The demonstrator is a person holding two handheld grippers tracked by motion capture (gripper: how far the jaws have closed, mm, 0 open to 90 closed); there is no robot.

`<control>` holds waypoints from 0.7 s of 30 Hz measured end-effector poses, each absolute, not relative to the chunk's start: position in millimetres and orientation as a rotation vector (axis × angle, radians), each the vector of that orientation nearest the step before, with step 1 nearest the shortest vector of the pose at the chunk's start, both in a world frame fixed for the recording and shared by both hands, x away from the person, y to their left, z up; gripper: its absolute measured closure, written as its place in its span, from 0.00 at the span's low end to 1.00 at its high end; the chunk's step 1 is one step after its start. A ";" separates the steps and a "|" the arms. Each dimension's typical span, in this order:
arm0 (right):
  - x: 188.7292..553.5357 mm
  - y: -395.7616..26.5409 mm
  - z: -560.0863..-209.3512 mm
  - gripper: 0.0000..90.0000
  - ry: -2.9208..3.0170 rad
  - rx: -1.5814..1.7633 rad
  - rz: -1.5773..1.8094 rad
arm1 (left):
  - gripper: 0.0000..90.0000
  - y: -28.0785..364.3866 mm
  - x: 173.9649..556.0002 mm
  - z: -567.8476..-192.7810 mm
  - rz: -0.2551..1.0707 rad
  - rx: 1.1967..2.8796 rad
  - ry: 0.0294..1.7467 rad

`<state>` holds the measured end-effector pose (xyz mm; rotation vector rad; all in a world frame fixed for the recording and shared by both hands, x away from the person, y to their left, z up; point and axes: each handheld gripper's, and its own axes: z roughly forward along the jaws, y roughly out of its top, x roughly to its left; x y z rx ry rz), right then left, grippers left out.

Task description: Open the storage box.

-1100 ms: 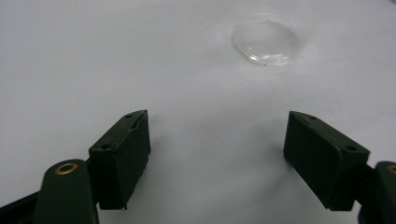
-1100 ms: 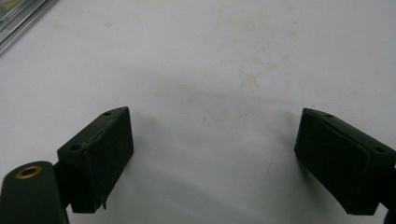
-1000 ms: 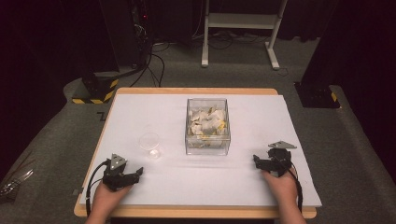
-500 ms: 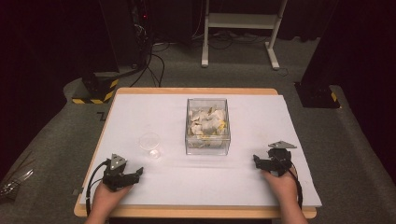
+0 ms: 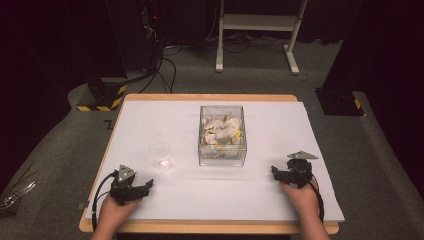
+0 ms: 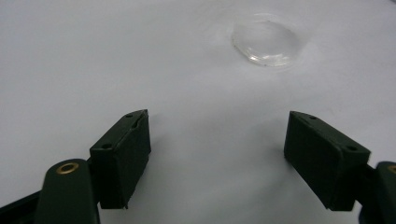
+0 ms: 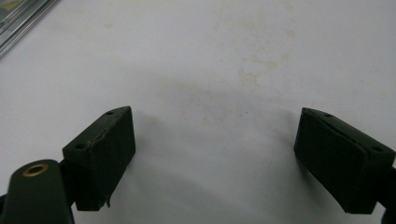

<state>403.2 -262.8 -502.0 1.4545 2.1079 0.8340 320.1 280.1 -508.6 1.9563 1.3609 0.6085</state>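
White sheeting covers our table [image 5: 150, 120]; both the left gripper [image 5: 145, 185] and right gripper [image 5: 274, 172] rest spread, empty; we judge the clear cup [image 5: 160, 152] light, slippery, best pinched at its rim.

lab | black curtains [image 5: 45, 45] | equipment rack [image 5: 145, 30] | floor cables [image 5: 165, 65]

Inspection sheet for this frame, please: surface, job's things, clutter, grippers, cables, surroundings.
Surface: white sheet covers the wooden table; faint stains in the right gripper view.
Job's things: small clear cup upright, apparently empty; clear box of pale pieces mid-table.
Clutter: nothing seen on the sheet.
Grippers: left gripper and right gripper both open, holding nothing, resting low near the front edge.
Cables: one trails from each gripper; more on the floor behind.
Surroundings: grey carpet, white stand, dark backdrop.
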 end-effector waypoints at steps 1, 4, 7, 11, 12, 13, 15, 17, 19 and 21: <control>402.9 -262.3 -501.9 0.15 2.106 1.458 0.832 | 0.26 280.2 320.2 -508.5 0.608 1.957 1.360; 402.5 -261.6 -500.7 0.18 2.109 1.457 0.826 | 0.26 280.3 320.3 -508.6 0.607 1.958 1.359; 398.2 -261.3 -498.3 0.26 2.091 1.419 0.848 | 0.26 280.1 320.2 -508.6 0.608 1.957 1.360; 391.2 -257.4 -492.4 0.32 2.063 1.376 0.903 | 0.26 280.4 320.4 -508.6 0.607 1.957 1.358; 389.6 -256.4 -490.9 0.33 2.057 1.369 0.916 | 0.26 280.4 320.3 -508.5 0.607 1.958 1.358; 386.4 -254.9 -488.2 0.36 2.049 1.366 0.951 | 0.26 280.3 320.3 -508.6 0.607 1.958 1.359; 382.7 -251.8 -485.9 0.39 2.042 1.359 0.981 | 0.25 280.4 320.5 -508.5 0.607 1.958 1.358; 381.2 -250.1 -484.8 0.40 2.044 1.345 0.986 | 0.25 280.5 320.7 -508.5 0.605 1.960 1.357; 378.5 -246.4 -482.7 0.42 2.044 1.326 0.998 | 0.25 280.5 320.6 -508.5 0.606 1.959 1.357; 375.6 -243.2 -480.7 0.44 2.045 1.317 1.016 | 0.25 280.4 320.6 -508.5 0.606 1.959 1.358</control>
